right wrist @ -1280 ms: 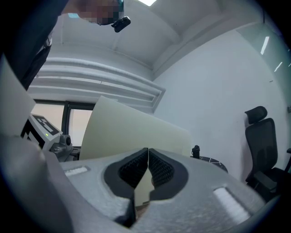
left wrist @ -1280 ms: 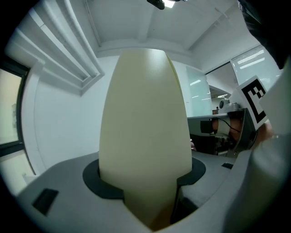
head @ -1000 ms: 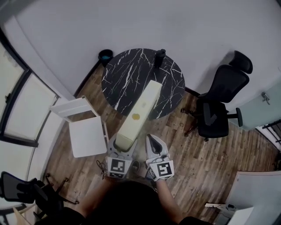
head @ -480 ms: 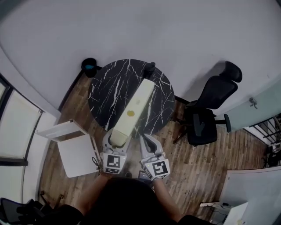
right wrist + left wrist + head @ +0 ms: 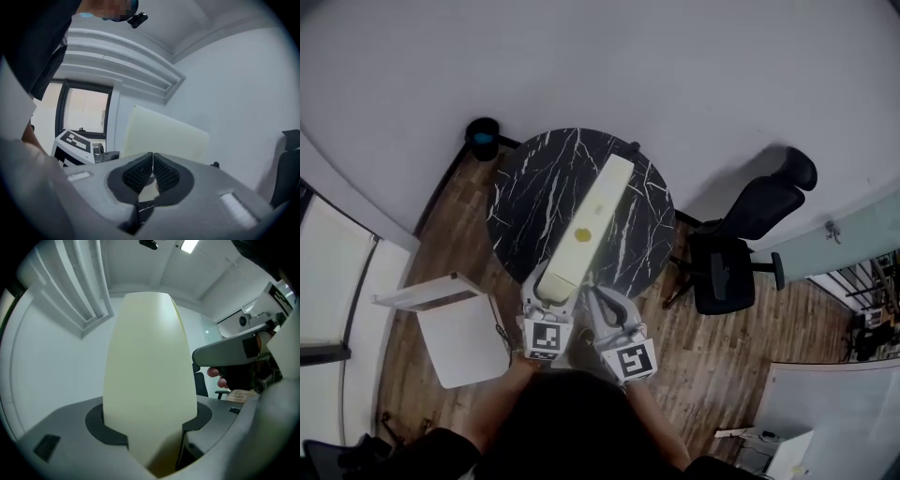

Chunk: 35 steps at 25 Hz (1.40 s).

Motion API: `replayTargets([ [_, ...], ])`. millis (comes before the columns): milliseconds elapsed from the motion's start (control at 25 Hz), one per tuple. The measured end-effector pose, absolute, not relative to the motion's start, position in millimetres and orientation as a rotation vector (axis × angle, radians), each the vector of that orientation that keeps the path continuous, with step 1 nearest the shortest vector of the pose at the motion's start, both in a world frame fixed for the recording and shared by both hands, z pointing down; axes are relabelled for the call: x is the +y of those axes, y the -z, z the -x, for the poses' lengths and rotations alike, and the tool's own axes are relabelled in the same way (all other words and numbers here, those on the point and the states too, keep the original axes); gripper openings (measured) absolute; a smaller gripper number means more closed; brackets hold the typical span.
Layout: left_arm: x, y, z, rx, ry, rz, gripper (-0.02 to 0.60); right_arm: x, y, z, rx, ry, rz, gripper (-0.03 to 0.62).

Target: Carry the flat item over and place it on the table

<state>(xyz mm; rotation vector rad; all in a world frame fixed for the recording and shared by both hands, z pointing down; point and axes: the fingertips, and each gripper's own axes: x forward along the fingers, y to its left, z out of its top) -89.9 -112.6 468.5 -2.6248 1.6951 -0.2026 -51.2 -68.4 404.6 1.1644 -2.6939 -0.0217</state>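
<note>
over round marbled table [image 5: 525,197]: long cream slab [image 5: 591,220]

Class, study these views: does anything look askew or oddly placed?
The long cream board is gripped at one end only, by the left tool, jutting over the marble table; the right tool is shut, empty.

Tabletop [image 5: 525,202] ahead of both grippers is mostly bare, with open marble either side of the long cream board [image 5: 591,216] clamped in the left gripper [image 5: 551,291]. A small dark thing [image 5: 633,147] sits at the board's far tip. A black office chair [image 5: 727,272] stands right of the closed right gripper [image 5: 602,302], and a white chair [image 5: 459,333] left of the left one.
</note>
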Motion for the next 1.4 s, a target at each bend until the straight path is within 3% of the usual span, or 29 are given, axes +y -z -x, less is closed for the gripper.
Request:
replayTargets([
  [440,-153,-492,92,1.628,0.187,2.649,0.284,-105,-408,81,-2.714,0.049,-1.093,0.002],
  [1000,-197,-519,64,1.516,0.245,2.663,0.281,-132,-436,30,-2.659,-0.052,-1.208,0.002],
  [1400,-212,-582,48,1.549,0.358,2.689,0.282,-142,-466,4,-2.63,-0.128,-1.256,0.002],
])
